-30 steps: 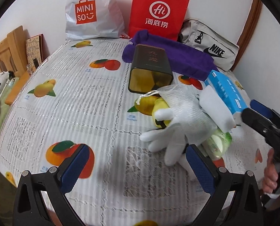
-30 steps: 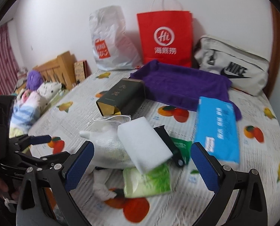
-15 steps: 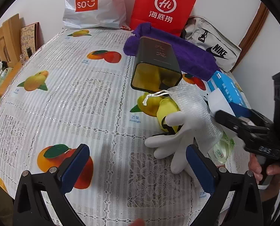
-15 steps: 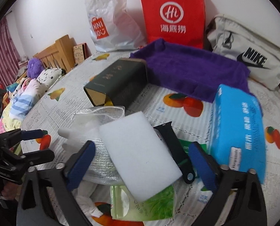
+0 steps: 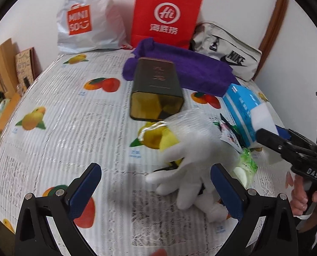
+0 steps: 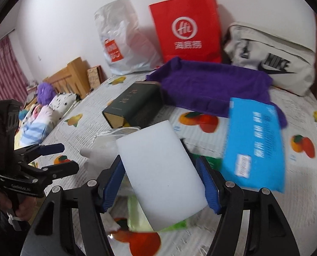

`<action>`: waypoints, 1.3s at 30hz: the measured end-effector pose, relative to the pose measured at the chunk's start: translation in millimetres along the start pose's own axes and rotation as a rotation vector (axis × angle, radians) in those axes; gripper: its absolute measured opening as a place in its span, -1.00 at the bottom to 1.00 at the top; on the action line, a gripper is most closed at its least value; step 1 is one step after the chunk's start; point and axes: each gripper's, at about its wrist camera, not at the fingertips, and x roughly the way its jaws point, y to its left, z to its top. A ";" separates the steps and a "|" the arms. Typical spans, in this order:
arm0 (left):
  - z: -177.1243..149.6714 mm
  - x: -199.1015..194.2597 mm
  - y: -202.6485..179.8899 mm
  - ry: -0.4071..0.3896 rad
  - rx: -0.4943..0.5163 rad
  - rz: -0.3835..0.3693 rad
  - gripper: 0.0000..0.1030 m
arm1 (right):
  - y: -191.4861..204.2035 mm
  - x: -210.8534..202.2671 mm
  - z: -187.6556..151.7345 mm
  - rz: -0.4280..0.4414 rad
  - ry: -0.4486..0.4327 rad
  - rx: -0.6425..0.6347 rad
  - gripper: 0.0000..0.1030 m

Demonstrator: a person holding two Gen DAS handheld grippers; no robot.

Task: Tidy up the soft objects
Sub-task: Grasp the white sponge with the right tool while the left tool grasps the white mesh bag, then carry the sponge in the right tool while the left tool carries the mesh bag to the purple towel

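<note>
Clamped on the white sponge block [image 6: 161, 175], the right gripper [image 6: 161, 183] has its blue pads [image 6: 113, 183] pressed against the block's two long faces, so the block's long axis runs forward along the fingers and tilts up away from the camera. It looks raised above the clutter rather than resting on it. In the left wrist view only a pale corner of it shows, just beside the blue tissue pack [image 5: 241, 108].

Nothing sits between the fingers of the left gripper [image 5: 156, 188] — its jaws stand wide apart, low over the fruit-print tablecloth [image 5: 73, 128]. The white glove [image 5: 192, 160] lies just ahead and toward its right finger, fingers splayed toward the camera, cuff pointing away toward the dark tea tin [image 5: 156, 91]. By my reading the left hand is the nearer one for the glove, and would need to shift right to bracket it.

The sponge is a smooth, matte foam slab with crisp edges; it should give slightly under the grip. The glove is limp knit cloth, partly covered by a crinkly clear mesh pouch [image 5: 188, 123]. Beneath the sponge lies a soft green wipes packet [image 6: 141, 219]. The tin is rigid, lying on its side with its gold open end facing the left camera. Behind it a purple towel [image 6: 211, 87] is spread flat — a plausible resting place for soft items.
</note>
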 end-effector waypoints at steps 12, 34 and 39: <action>30.5 32.3 -37.6 0.024 0.106 -0.040 0.99 | -33.9 -40.5 -41.3 -0.050 -0.019 0.061 0.31; 35.3 12.2 -13.6 -0.044 0.072 -0.067 -0.87 | -53.2 -50.0 -63.7 -0.082 -0.003 0.124 0.31; 27.9 -8.5 21.7 -0.069 0.014 -0.019 -0.87 | -57.0 -49.9 -67.4 -0.111 0.012 0.135 0.31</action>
